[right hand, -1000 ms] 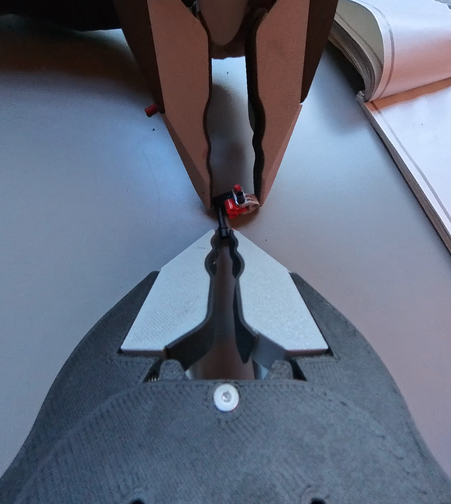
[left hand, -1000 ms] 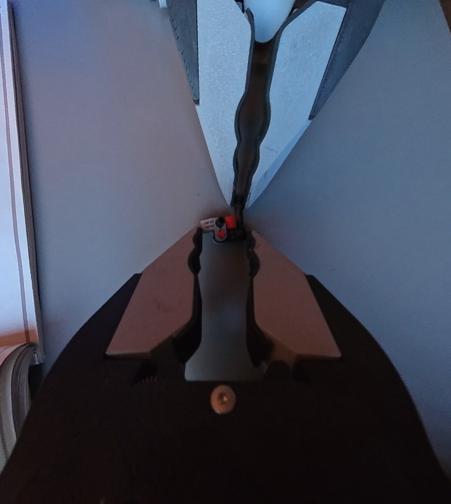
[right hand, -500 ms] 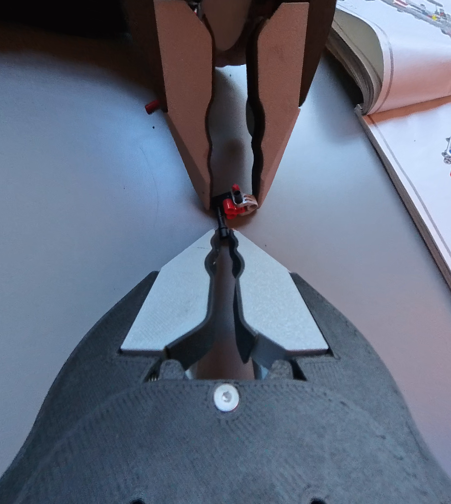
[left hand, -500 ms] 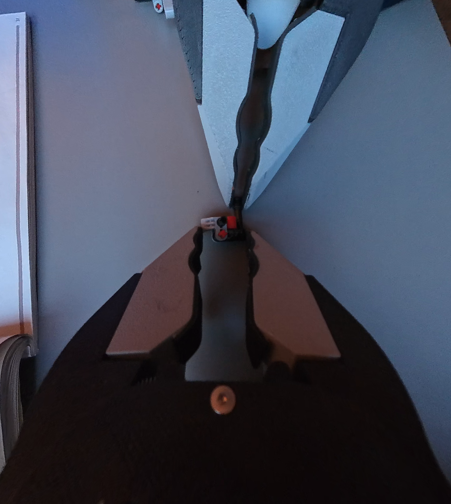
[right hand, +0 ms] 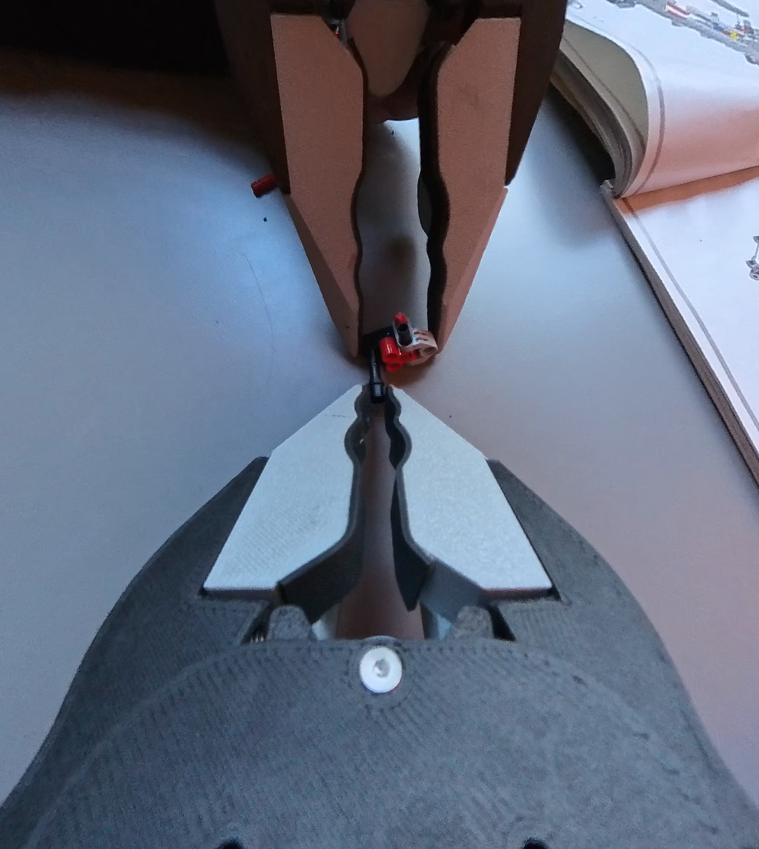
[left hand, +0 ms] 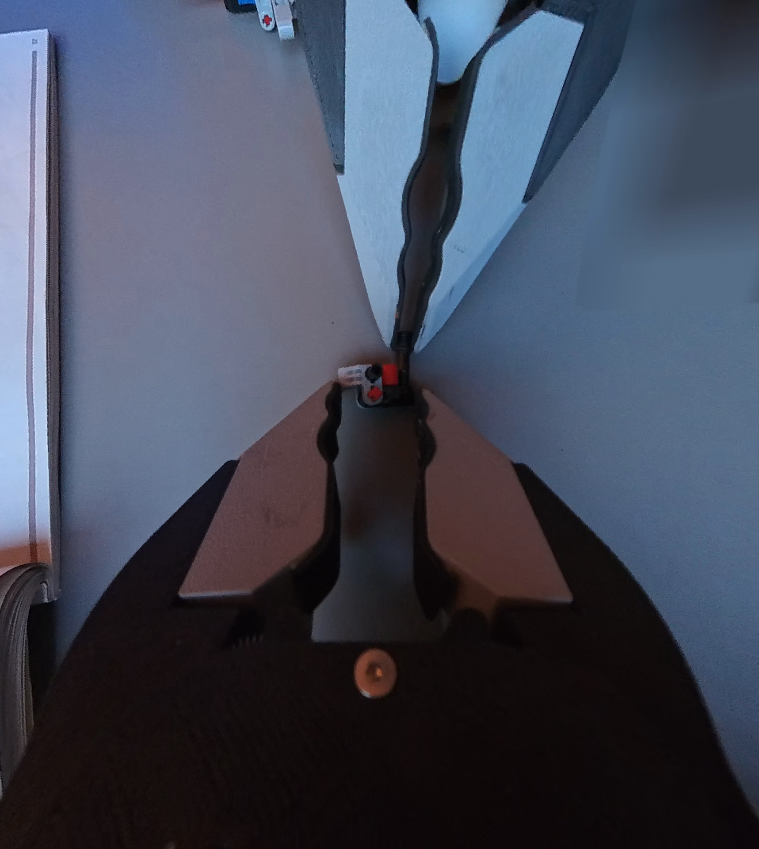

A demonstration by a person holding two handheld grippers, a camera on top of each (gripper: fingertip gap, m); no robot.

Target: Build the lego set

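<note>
Between two facing tools, one small brick assembly (right hand: 399, 350) in the left tool (left hand: 377, 396), one black pin (right hand: 375, 377) in the right tool (right hand: 375, 390).

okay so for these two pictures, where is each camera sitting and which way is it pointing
Left wrist view: rides the left gripper, looking forward along its brown fingers and down at the grey table; the right gripper faces it.
Right wrist view: rides the right gripper, aimed the opposite way over its white fingers.
Shared: the small brick assembly, black pin, open instruction booklet.

open instruction booklet (right hand: 712, 193), loose red pin (right hand: 261, 184)
</note>
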